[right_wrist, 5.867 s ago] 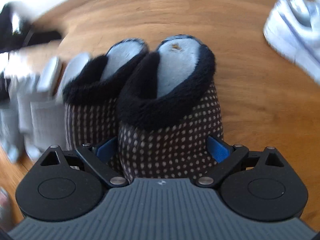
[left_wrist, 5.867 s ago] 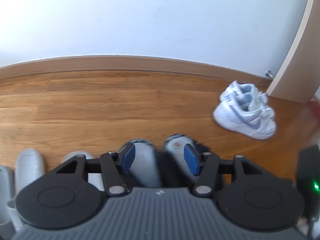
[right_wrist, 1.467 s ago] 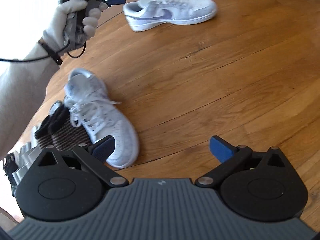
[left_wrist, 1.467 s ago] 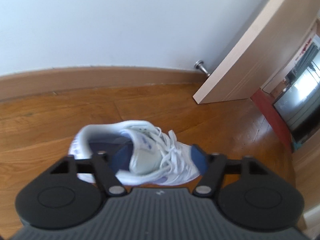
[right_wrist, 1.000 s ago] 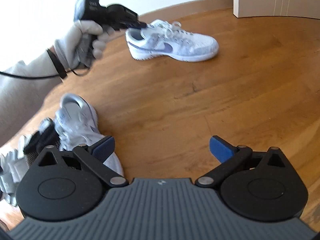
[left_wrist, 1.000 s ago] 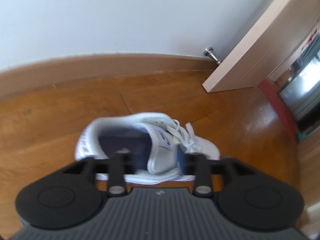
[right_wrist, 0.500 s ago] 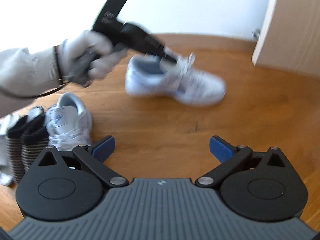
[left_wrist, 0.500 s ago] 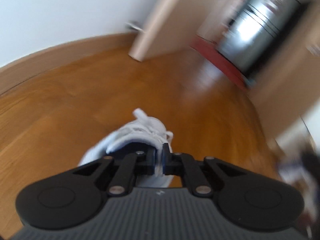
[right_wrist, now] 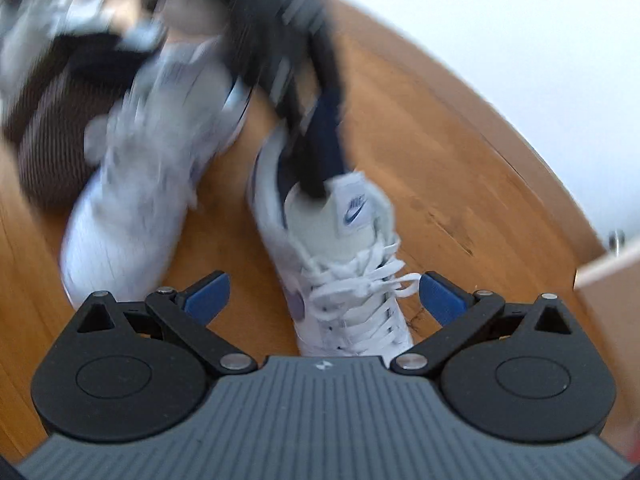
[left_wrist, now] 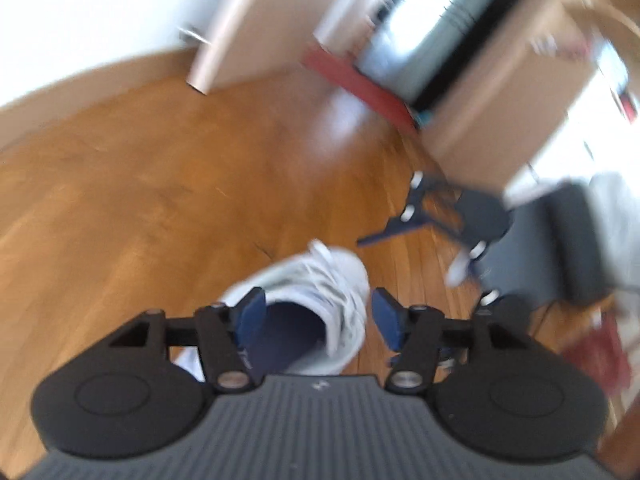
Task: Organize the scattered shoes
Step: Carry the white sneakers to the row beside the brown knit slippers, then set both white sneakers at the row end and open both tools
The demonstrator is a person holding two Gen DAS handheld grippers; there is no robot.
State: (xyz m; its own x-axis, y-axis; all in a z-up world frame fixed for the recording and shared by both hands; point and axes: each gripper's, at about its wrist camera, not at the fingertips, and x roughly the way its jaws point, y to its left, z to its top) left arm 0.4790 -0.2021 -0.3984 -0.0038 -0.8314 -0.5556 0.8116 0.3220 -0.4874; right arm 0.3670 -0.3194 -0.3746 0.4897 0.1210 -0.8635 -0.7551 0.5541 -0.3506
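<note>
In the left wrist view, the left gripper (left_wrist: 318, 316) has just been opening; its fingers stand apart, with the white sneaker (left_wrist: 320, 300) on the wooden floor (left_wrist: 140, 200) between them, heel nearest. The right gripper (right_wrist: 324, 292) is spread wide above that sneaker's laces; a second sneaker (right_wrist: 132, 200) lies left of its fingers.

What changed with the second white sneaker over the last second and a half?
The left hand-held gripper clamped the sneaker, carried it beside its mate, and its jaws have just been opening around the collar. The right hand-held gripper stayed open; the slippers stayed put.
</note>
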